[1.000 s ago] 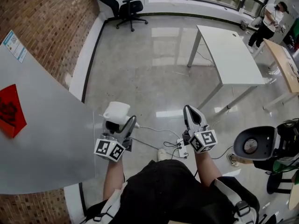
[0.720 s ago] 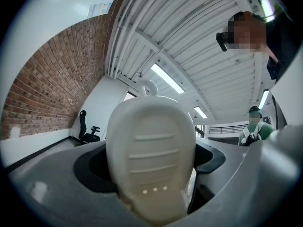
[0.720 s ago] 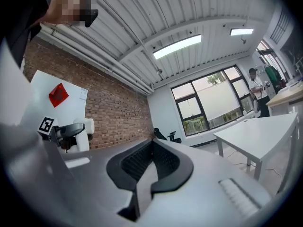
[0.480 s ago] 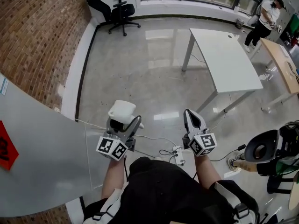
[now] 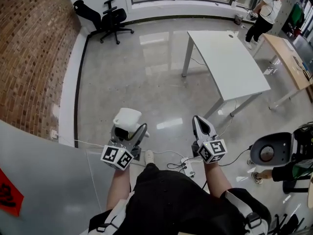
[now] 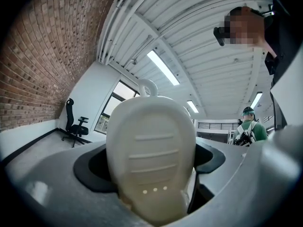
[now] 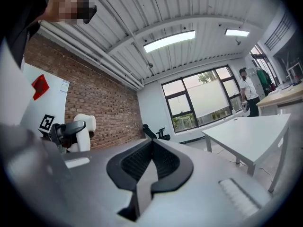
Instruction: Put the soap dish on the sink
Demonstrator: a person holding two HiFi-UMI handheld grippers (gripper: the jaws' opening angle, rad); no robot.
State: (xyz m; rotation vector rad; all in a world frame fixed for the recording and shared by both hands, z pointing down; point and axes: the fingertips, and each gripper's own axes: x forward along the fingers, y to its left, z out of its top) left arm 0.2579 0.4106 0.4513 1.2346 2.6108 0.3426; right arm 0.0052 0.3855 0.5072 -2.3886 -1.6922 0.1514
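The left gripper (image 5: 126,127) has its jaws clamped on a cream-white, rounded plastic soap dish (image 5: 128,117), held in the air above the glossy grey floor (image 5: 142,77) and in front of the person's torso. In the left gripper view the soap dish (image 6: 151,150) stands upright between the dark jaw pads, showing three raised ribs, three small holes and a loop at its 12 o'clock edge. At 3 o'clock of it, near but apart, the right gripper (image 5: 198,121) has its jaws closed together on nothing, and in its own view the right gripper (image 7: 150,148) shows the two pads meeting. A white rectangular bench (image 5: 227,62) stands at 1 o'clock of the grippers, a black wheeled office chair (image 5: 105,18) at 11 o'clock, and a red brick wall (image 5: 29,58) at 10 o'clock.
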